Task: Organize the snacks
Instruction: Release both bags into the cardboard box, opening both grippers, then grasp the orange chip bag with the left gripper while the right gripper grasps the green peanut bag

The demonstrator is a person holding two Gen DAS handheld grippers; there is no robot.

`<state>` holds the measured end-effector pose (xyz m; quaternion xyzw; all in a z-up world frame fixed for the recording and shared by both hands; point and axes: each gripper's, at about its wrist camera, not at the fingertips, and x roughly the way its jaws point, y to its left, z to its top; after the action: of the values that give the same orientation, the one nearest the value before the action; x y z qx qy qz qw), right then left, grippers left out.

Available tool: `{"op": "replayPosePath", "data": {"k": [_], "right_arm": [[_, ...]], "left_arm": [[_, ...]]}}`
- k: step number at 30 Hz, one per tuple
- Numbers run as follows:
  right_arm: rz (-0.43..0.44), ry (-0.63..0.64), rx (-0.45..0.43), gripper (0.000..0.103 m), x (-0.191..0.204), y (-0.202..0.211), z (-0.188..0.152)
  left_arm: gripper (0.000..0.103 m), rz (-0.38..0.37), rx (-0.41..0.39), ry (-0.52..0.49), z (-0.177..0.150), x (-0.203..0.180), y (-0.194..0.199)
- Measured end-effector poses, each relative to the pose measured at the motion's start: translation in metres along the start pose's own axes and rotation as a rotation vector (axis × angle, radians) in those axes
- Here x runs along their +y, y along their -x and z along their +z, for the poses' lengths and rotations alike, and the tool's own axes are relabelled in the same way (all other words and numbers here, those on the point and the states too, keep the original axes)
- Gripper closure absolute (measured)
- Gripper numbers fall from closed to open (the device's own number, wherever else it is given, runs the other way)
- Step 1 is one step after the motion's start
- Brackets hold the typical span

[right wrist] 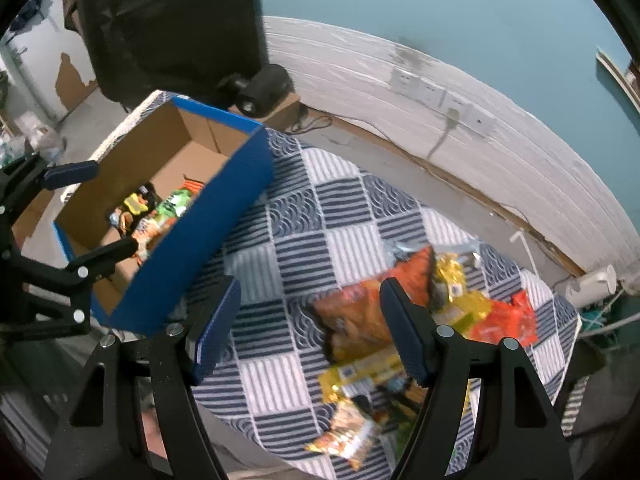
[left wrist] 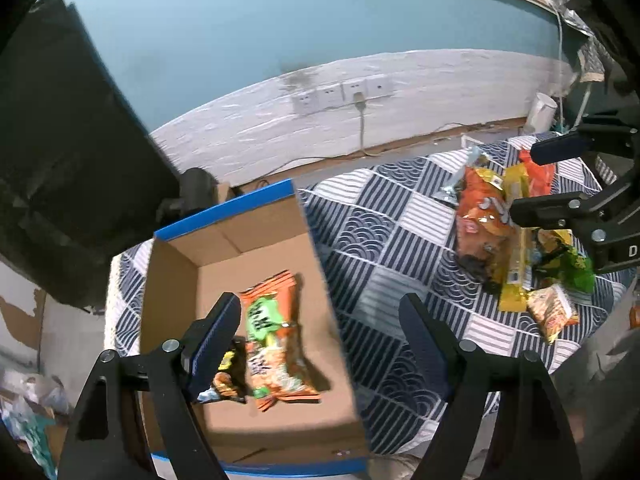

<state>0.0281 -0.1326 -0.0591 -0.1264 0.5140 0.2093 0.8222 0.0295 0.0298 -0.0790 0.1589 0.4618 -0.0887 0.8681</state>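
While both grippers' jaws gape empty, the left gripper (left wrist: 320, 320) half hides a dark packet (left wrist: 226, 380) in the box (left wrist: 176, 280).

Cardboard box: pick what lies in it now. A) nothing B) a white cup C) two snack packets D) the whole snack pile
C: an orange-and-green snack packet and a smaller dark packet lie on the floor of the cardboard box; the snack pile sits outside on the checked cloth.

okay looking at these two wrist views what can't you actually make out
- Left wrist view: the small dark packet in the box is partly hidden by a finger of the left gripper.
- Right wrist view: the snack pile is blurred, labels unreadable; the right gripper covers part.
- Right wrist view: the box's blue wall hides most contents.
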Motion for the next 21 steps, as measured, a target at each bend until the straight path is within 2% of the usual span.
{"op": "replayPosePath", "data": {"k": [5, 21], "right_arm": [[-0.041, -0.039, 0.009, 0.029, -0.027, 0.005, -0.02], [-0.079, -0.197, 0.056, 0.029, -0.103, 0.001, -0.076]], "left_arm": [[0.02, -0.027, 0.013, -0.033, 0.006, -0.02, -0.007], [0.02, -0.096, 0.029, -0.128, 0.017, -0.078, -0.016]]}}
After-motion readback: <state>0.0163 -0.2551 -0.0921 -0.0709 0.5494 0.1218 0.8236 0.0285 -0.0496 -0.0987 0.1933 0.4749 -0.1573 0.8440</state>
